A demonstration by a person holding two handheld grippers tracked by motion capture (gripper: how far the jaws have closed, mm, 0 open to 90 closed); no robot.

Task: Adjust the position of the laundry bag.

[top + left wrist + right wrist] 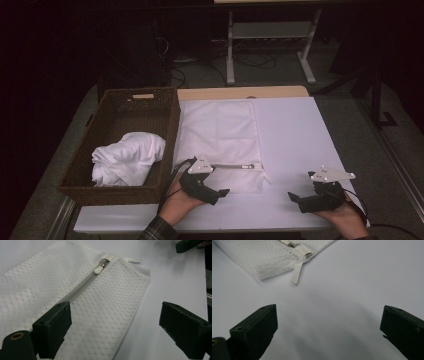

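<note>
I read this as the opening step: nothing is gripped yet, and the work ahead looks like unzipping the mesh bag (220, 142) so the white cloth (127, 157) in the basket (100, 192) can go in. The bag lies flat on the table (295, 145), just beside the basket, its zipper (82, 288) closed and running along the near edge. My left tongs (220, 192) hang wide open over the bag's near left part, holding nothing. My right tongs (295, 197) are also wide open, over bare table, apart from the bag's corner. The zipper pull (98, 270) sits at the right end, next to a small fabric tab (296, 273). Next I would pin the bag's corner or tab with the right tongs and close the left on the pull; it is small and flat, so the approach must be low and well lined up.
</note>
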